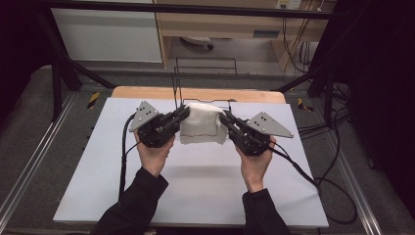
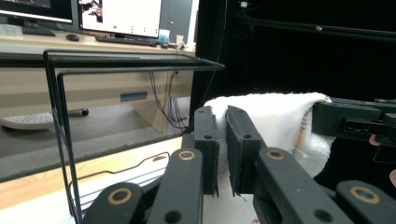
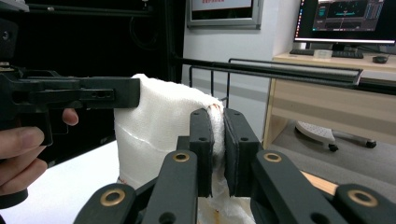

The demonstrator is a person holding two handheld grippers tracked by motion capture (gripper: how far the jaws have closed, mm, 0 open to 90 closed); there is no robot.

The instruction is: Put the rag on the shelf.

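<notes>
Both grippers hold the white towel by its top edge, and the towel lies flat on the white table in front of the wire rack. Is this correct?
Not quite. The towel does not lie flat: the left gripper and right gripper hold it up by its top edge so it hangs above the table, as the right gripper view shows. The wire rack stands behind it.

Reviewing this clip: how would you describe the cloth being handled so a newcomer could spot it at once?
Start at the white table and look to its far middle, in front of the thin black wire rack. There a white knitted cloth hangs lifted, pinched at one top corner by the left gripper and at the other by the right gripper. It is the only soft, pale thing between black tools.
</notes>
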